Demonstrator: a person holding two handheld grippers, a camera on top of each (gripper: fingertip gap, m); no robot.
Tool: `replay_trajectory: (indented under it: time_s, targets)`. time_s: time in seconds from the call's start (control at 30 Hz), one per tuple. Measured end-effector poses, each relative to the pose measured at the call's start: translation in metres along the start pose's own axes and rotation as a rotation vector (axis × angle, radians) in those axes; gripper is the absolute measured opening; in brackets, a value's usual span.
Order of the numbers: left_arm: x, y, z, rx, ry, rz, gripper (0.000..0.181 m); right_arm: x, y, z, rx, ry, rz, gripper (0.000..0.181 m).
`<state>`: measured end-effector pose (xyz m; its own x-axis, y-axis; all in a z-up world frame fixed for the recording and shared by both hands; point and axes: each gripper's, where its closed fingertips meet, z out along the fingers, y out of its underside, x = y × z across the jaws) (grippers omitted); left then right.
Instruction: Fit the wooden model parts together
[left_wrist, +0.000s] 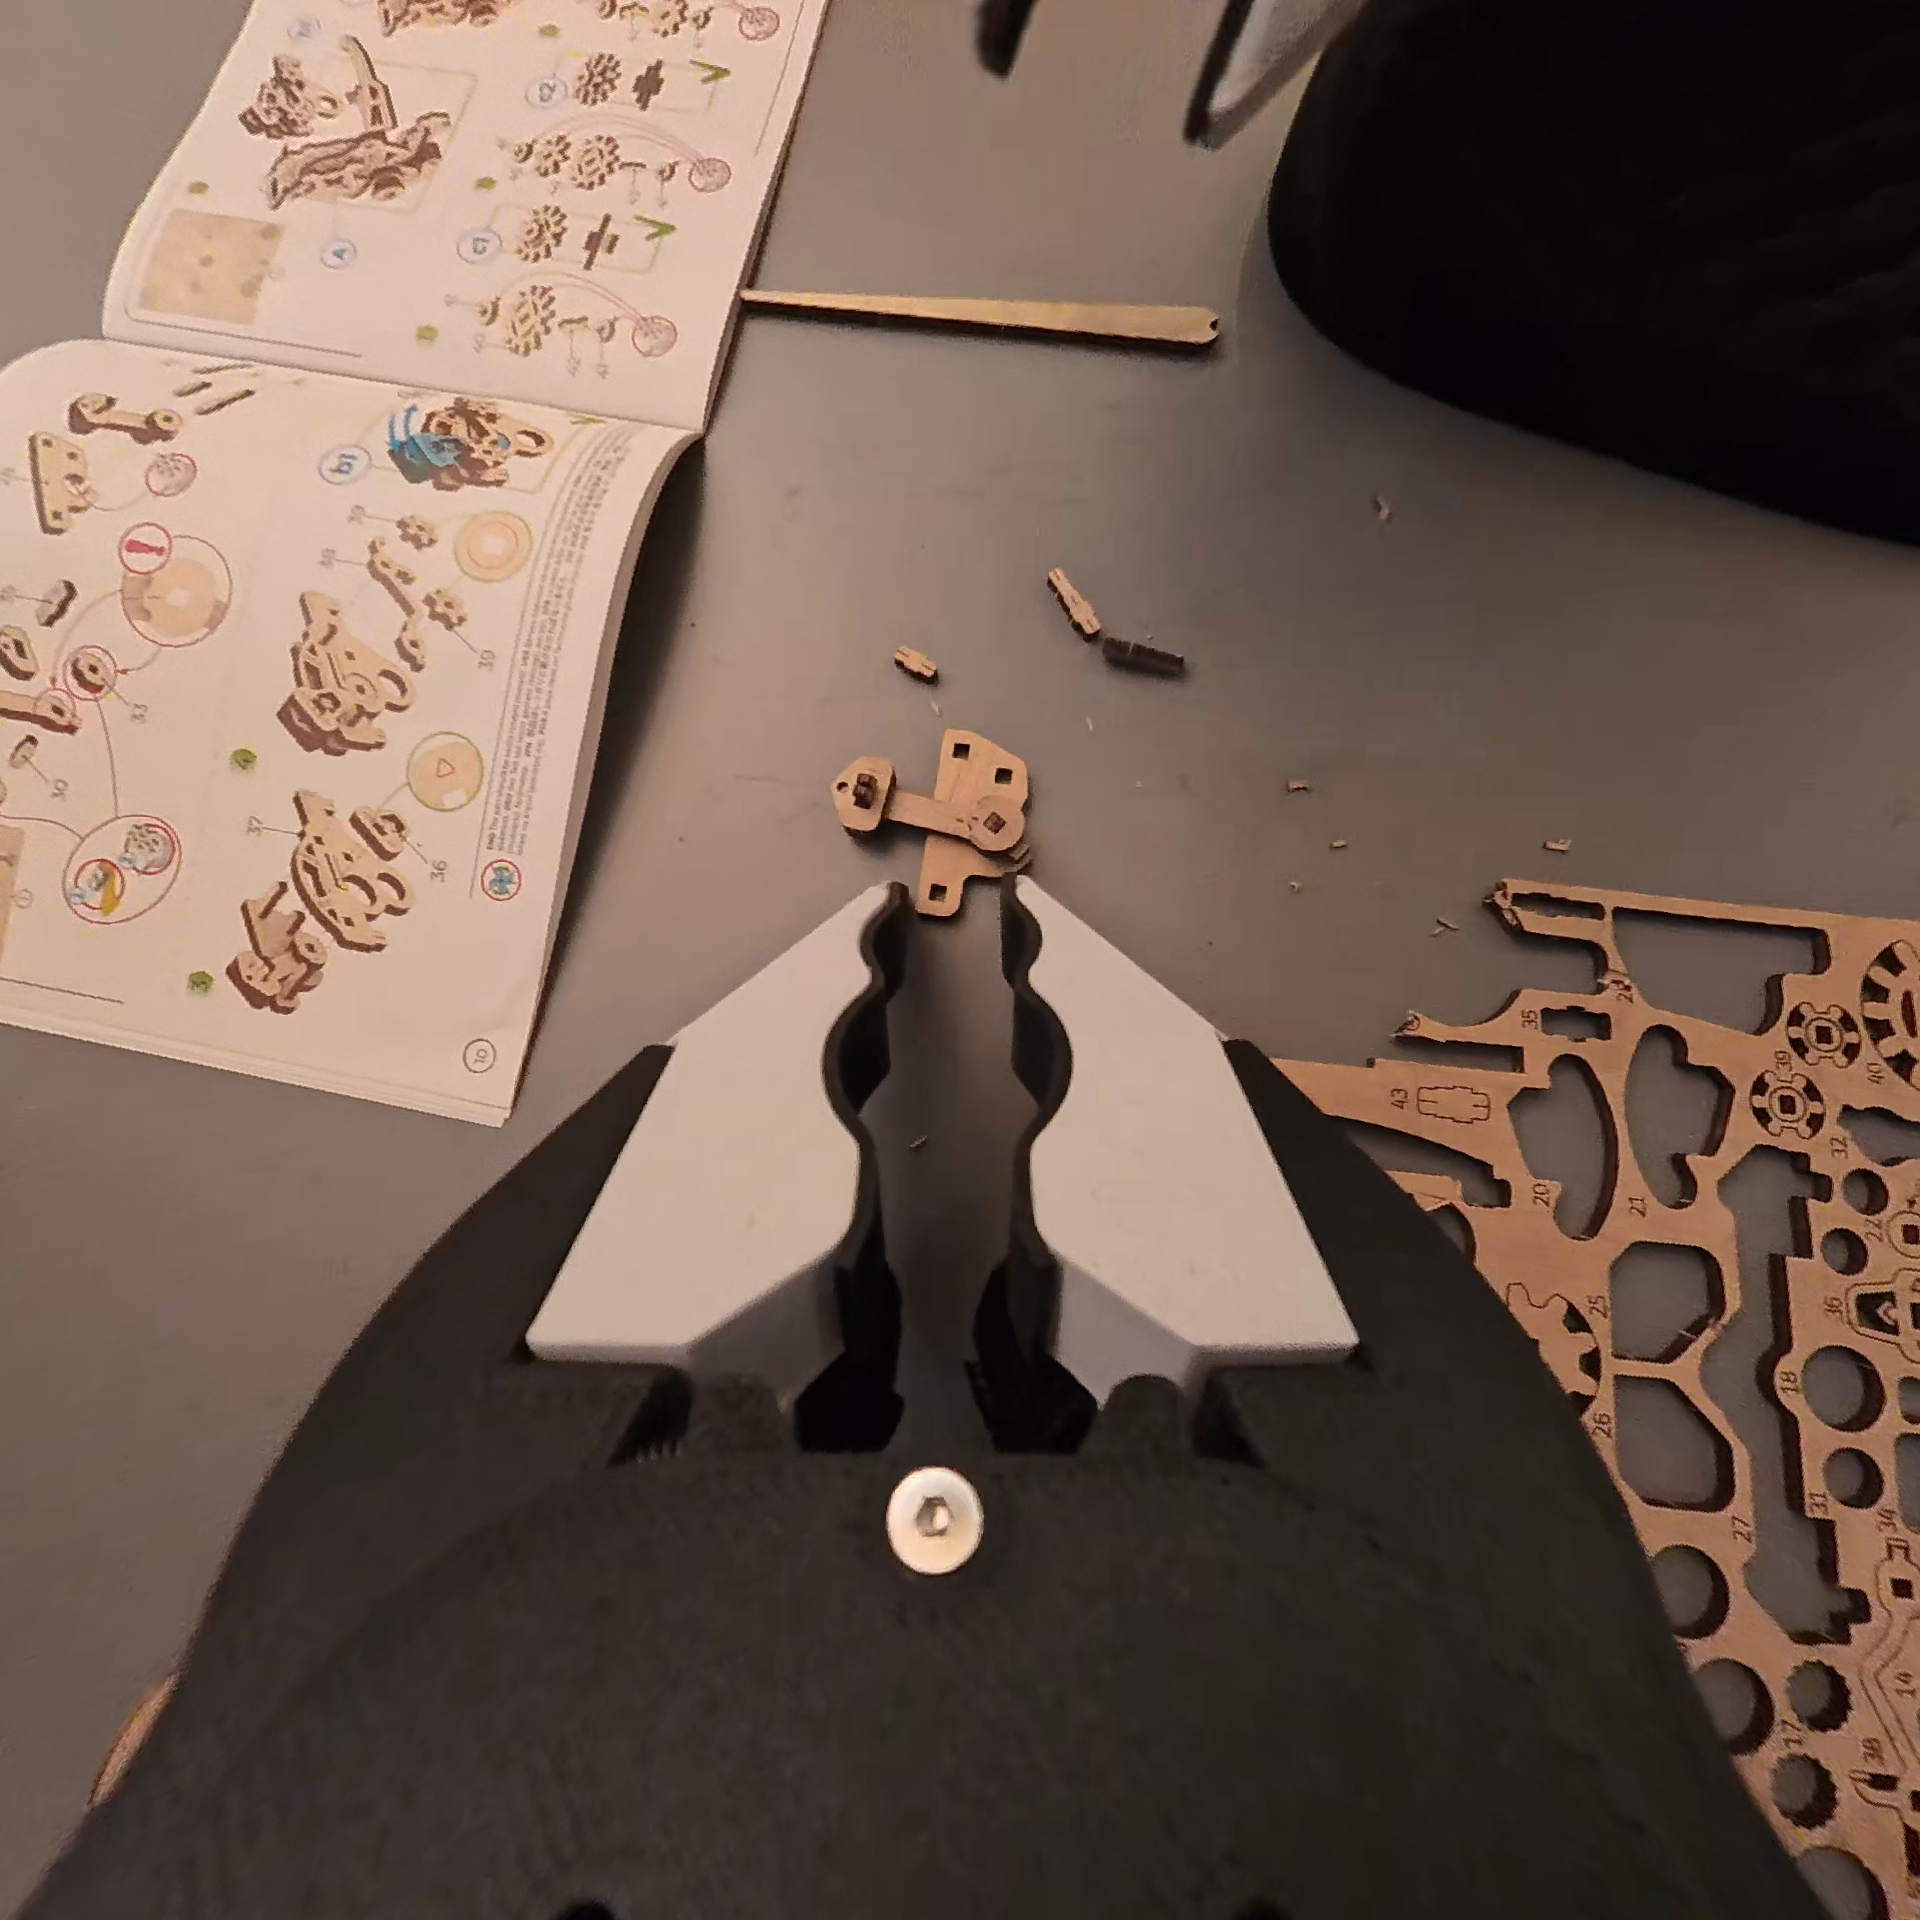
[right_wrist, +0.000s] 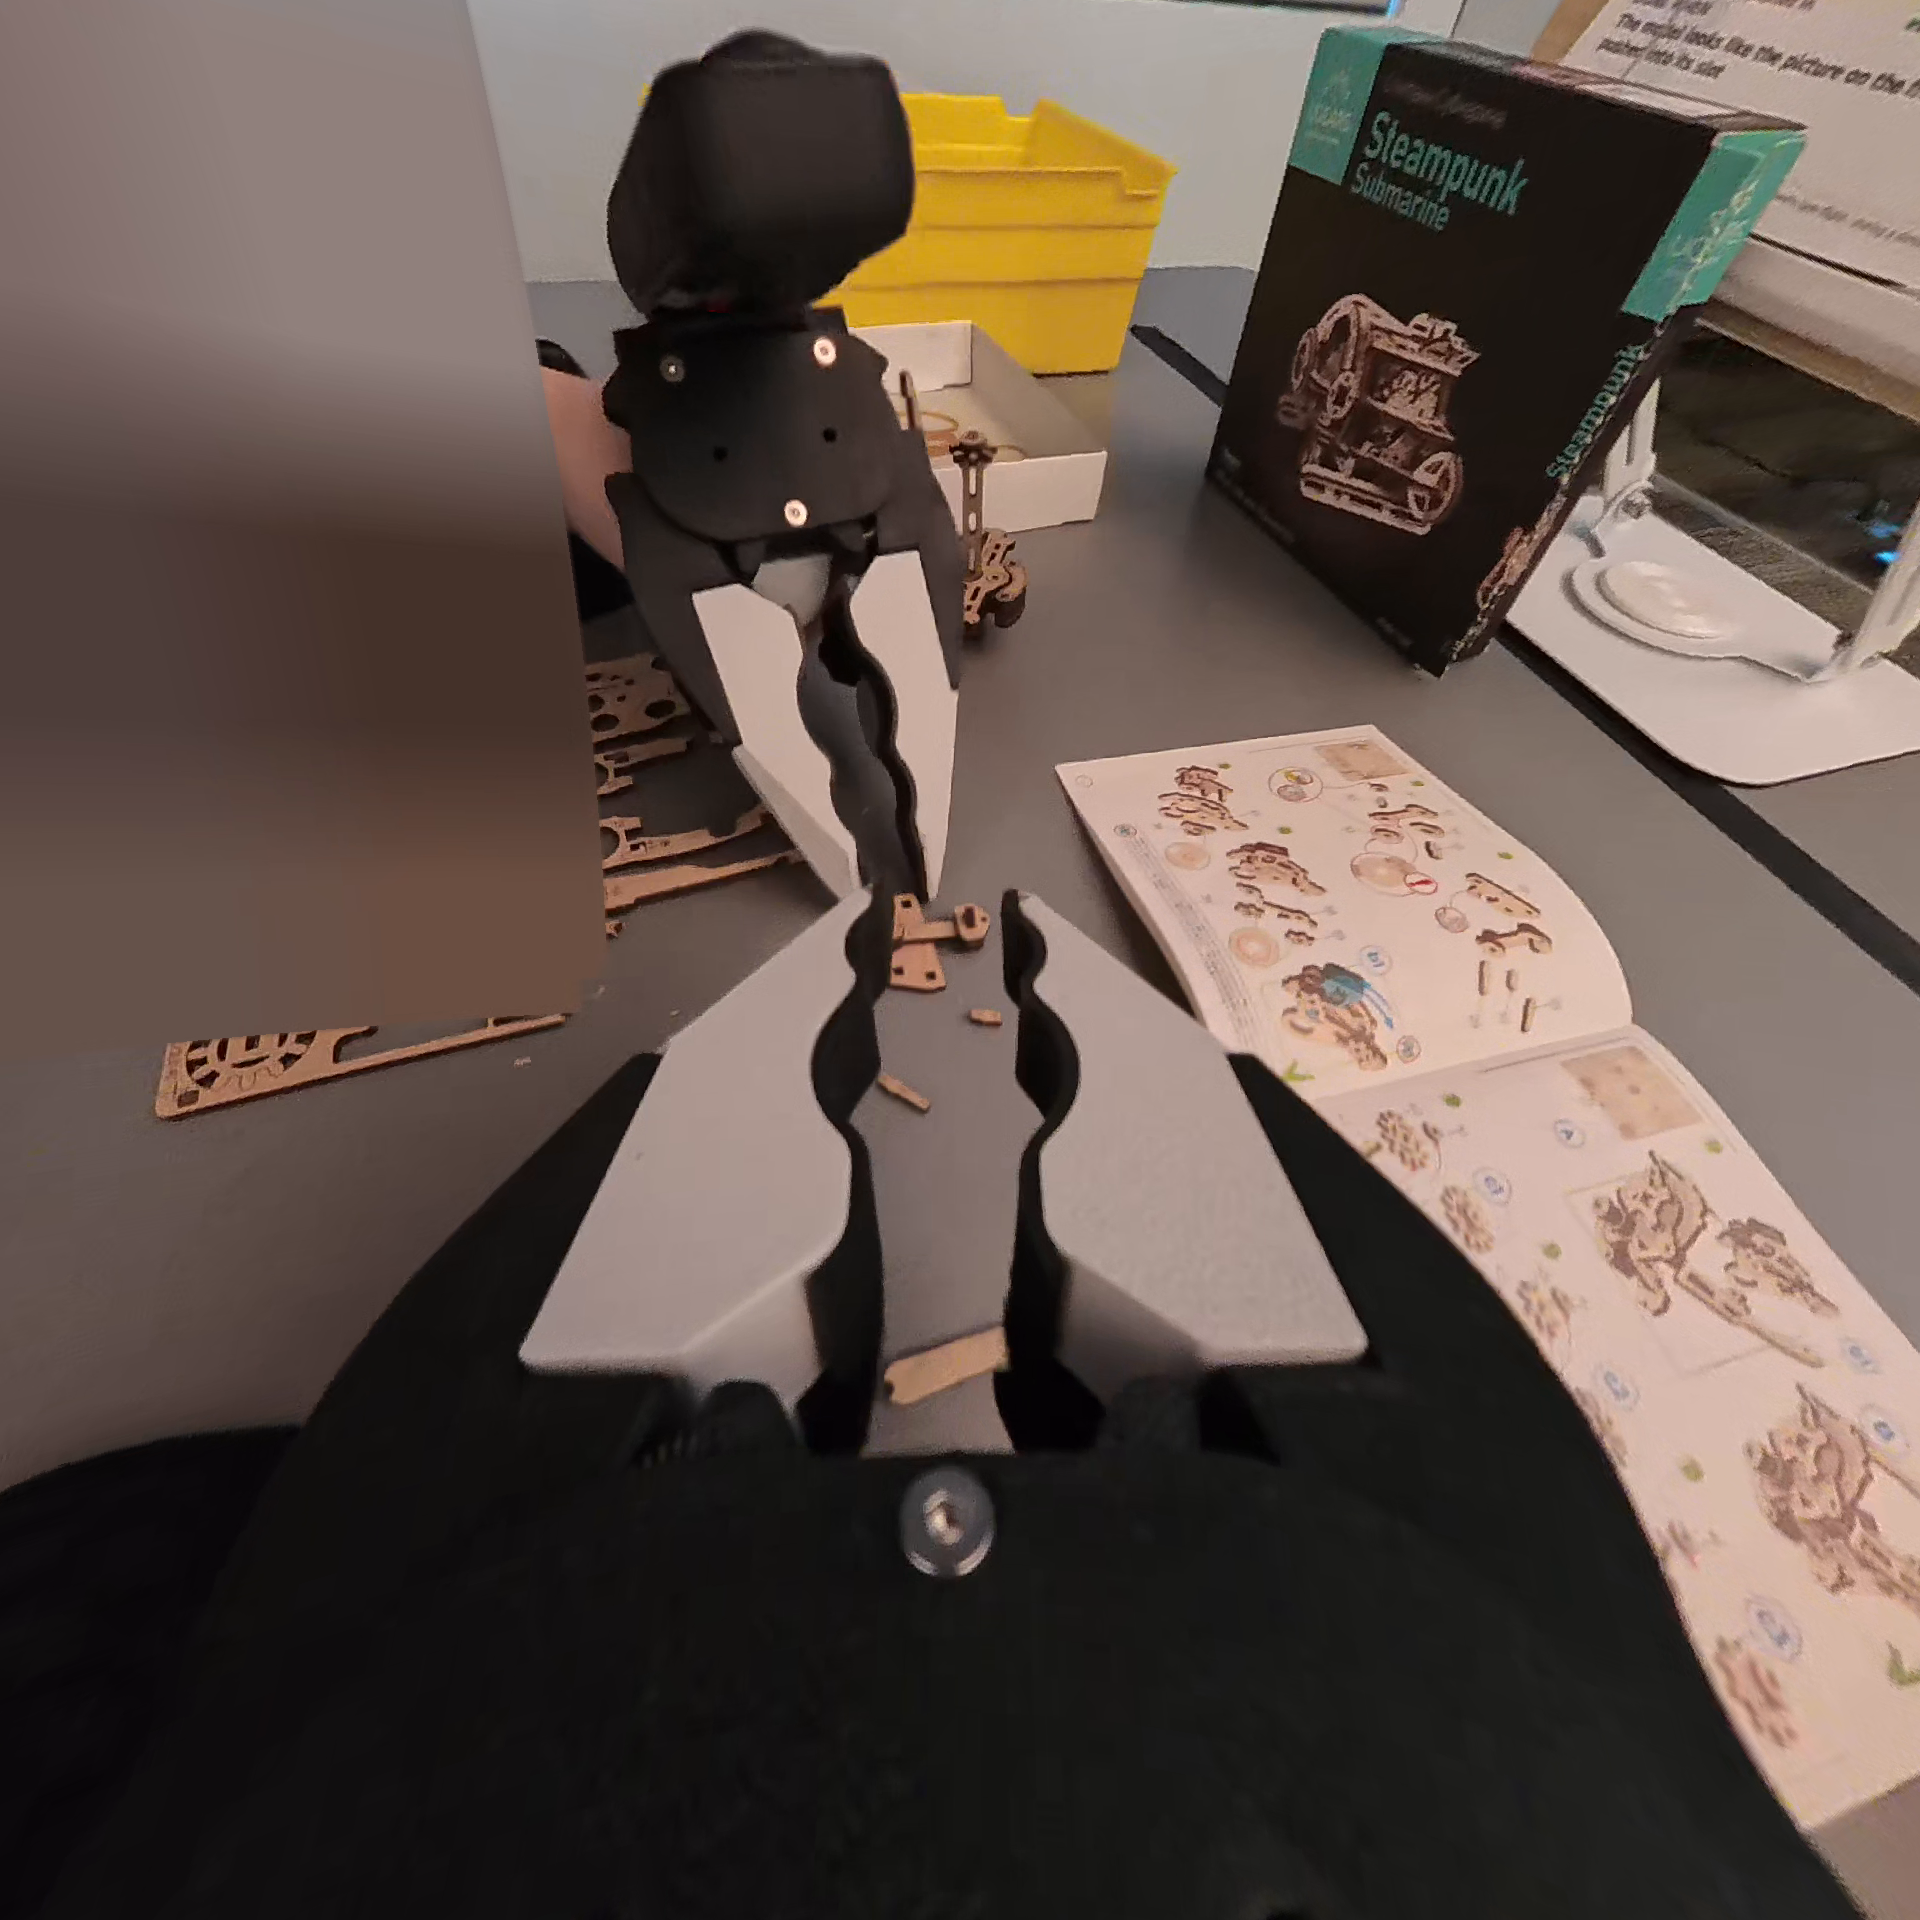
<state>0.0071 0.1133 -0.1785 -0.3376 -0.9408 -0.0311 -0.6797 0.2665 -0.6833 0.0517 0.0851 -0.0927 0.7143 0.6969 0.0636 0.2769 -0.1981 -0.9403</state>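
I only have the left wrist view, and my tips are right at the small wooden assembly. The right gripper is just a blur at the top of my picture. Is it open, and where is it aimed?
Observer: The right gripper is open and points at the small wooden assembly from the side opposite the left gripper.
Operator: Is any built-up section nearby?
Observer: Yes, a partly built wooden section stands behind your gripper, next to a white tray.
Operator: Is there a picture of the finished model?
Observer: The model's box stands upright beyond the instruction booklet.
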Motion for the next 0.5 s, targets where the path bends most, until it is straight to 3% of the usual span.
replay_trajectory:
  time_s: [0.03,0.23,0.3,0.4,0.5]
  targets:
    - [0.0,0.0,0.0,0.001,0.0,-0.001,0.015,0.0,0.004,-0.002,0.005,0.007,0.003,0.018]
    - [-0.005,0.004,-0.009,0.003,-0.068,-0.004,0.014,0.014,0.01,-0.005,0.089,0.045,0.077,0.019]
    - [-0.006,0.0,-0.015,0.048,-0.099,-0.008,0.012,0.019,0.016,-0.006,0.091,0.067,0.072,0.023]
    - [-0.01,-0.011,-0.026,0.135,-0.148,-0.046,0.012,0.025,0.022,-0.007,0.083,0.09,0.049,0.043]
    - [-0.012,-0.031,-0.039,0.24,-0.191,-0.074,0.018,0.031,0.02,-0.011,0.094,0.133,0.046,0.044]
